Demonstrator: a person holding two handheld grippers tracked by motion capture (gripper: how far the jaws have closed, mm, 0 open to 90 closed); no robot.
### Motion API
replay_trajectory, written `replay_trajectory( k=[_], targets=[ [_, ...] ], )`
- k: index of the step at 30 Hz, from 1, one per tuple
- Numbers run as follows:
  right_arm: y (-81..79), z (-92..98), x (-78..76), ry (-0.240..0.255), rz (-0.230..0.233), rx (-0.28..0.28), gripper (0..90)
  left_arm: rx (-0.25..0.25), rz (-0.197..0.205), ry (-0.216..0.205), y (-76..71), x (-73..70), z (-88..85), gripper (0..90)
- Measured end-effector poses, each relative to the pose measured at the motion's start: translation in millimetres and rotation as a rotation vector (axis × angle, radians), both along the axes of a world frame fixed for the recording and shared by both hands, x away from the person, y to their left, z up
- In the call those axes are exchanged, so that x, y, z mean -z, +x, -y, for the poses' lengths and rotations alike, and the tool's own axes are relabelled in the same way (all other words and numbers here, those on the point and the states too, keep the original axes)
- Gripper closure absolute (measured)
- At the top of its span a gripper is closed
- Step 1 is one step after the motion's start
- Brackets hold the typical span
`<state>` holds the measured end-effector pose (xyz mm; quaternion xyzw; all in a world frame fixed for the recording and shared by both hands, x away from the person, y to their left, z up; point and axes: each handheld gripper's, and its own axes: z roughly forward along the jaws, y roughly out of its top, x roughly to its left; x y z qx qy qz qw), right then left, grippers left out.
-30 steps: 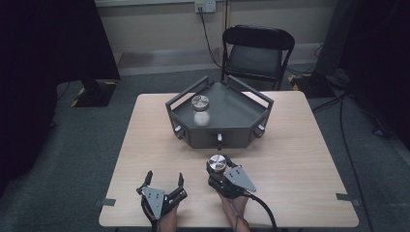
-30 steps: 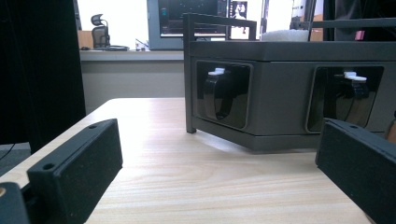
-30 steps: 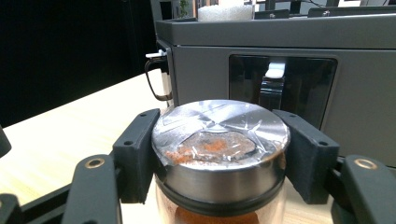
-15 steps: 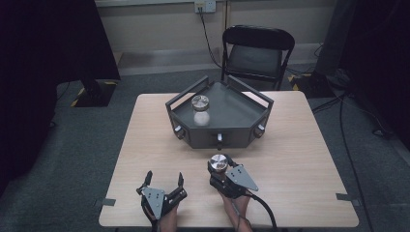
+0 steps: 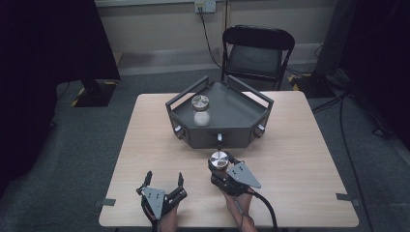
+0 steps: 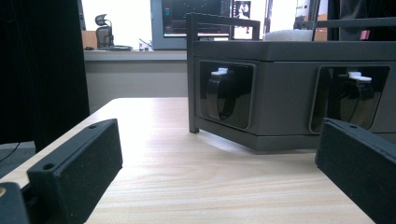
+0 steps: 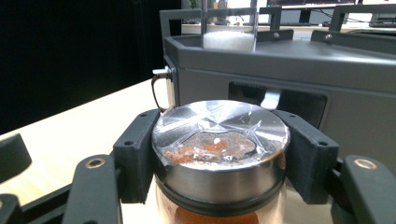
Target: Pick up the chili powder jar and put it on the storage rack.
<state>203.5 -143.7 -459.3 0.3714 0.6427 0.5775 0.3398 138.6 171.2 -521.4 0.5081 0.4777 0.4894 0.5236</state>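
Two black pads of the right gripper point(image 7: 219, 154) clamp the metal-lidded spice jar point(image 7: 219, 163) between them, while the left gripper point(image 5: 163, 182) rests spread wide.

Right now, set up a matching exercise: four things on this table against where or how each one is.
Things:
1. left claw
2. right claw
3. jar of white grains
4. grey tray

States:
A. stands inside the tray
B. shut on the metal-lidded jar
C. open, holding nothing
D. sits mid-table, knobs on its front

Pairs: 1-C, 2-B, 3-A, 4-D
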Motion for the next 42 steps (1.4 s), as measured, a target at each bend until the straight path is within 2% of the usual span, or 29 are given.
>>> replay_trajectory(
  k=[10,24,33,42],
  targets=[
    [4.9,9.7,-16.9,-0.003,0.008,-0.027,34.6,-0.001,0.0,0.0,0.0,-0.1,0.2,0.0],
    [10.8,18.3,-32.3,0.015,0.025,-0.042,34.6,-0.004,0.0,0.0,-0.2,0.0,0.7,0.0],
    [21.5,26.7,-50.9,0.015,0.046,-0.047,34.6,-0.001,0.0,0.0,0.0,-0.1,0.1,0.0],
    [35.3,31.9,-65.8,0.055,0.039,-0.042,34.6,-0.002,0.0,-0.001,-0.1,0.0,0.3,0.0]
  ],
)
